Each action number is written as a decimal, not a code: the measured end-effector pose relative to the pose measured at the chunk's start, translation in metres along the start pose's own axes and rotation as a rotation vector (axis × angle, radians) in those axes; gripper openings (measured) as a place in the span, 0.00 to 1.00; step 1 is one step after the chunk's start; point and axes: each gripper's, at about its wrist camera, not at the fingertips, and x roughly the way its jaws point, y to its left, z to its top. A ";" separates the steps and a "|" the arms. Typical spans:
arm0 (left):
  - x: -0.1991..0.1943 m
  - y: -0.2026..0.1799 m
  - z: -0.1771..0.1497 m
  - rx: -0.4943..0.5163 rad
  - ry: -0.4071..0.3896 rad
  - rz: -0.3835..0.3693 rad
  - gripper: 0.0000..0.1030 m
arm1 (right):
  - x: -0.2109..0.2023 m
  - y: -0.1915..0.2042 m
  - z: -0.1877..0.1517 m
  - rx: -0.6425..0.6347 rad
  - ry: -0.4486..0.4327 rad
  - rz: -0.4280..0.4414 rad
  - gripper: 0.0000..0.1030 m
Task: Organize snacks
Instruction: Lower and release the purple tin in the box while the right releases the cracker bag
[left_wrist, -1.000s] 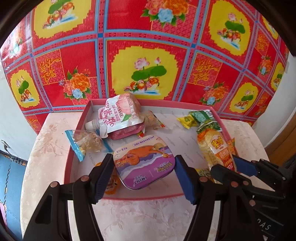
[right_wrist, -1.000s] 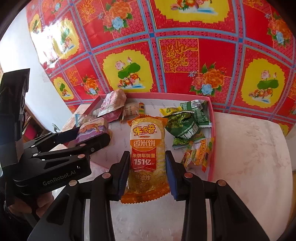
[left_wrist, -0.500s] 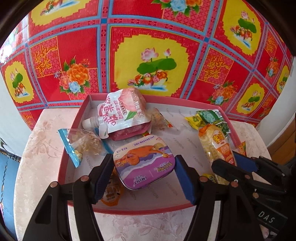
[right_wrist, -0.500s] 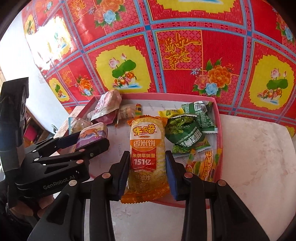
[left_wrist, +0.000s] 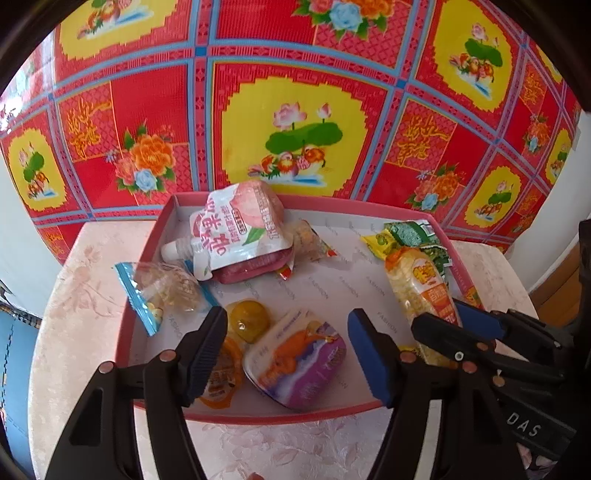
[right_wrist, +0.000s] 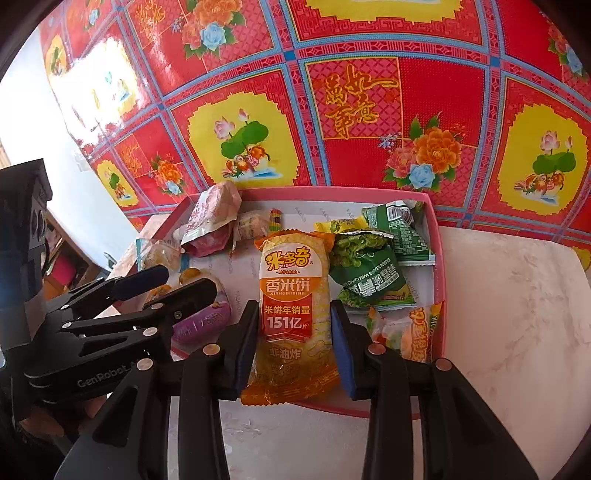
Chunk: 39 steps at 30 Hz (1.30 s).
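Found the left gripper (left_wrist: 286, 314) with its jaws spread, pads clear of everything. Saw the purple tin (left_wrist: 295, 358) lying tilted on the floor of the pink tray (left_wrist: 258, 415), between those jaws and just below them, touching neither pad. Noted an orange jelly cup (left_wrist: 221, 373) partly hidden behind the left-hand jaw, just beside the tin. Spotted a peach drink pouch (left_wrist: 236, 232) well ahead of the jaws, near the tray's far wall.

Found the right gripper (right_wrist: 293, 306) pinching the yellow rice cracker pack (right_wrist: 291, 280) by its long sides, both pads pressed against the wrapper. Saw the pack pointing away from the jaws, over the tray's near part, its bottom seam hanging past the near rim. Noted green packets (right_wrist: 369, 273) just right of the right-hand jaw, inside the tray. Saw the tray resting on the pale worktop (left_wrist: 74, 314).
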 end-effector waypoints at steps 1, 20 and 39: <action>-0.001 0.000 0.000 -0.001 -0.002 0.002 0.69 | -0.001 0.000 0.000 0.001 -0.002 0.003 0.41; -0.038 0.006 -0.013 -0.021 -0.004 0.020 0.69 | -0.033 0.017 -0.011 0.000 -0.044 0.029 0.47; -0.054 0.003 -0.048 -0.034 0.041 0.064 0.69 | -0.050 0.022 -0.045 0.016 -0.012 -0.062 0.60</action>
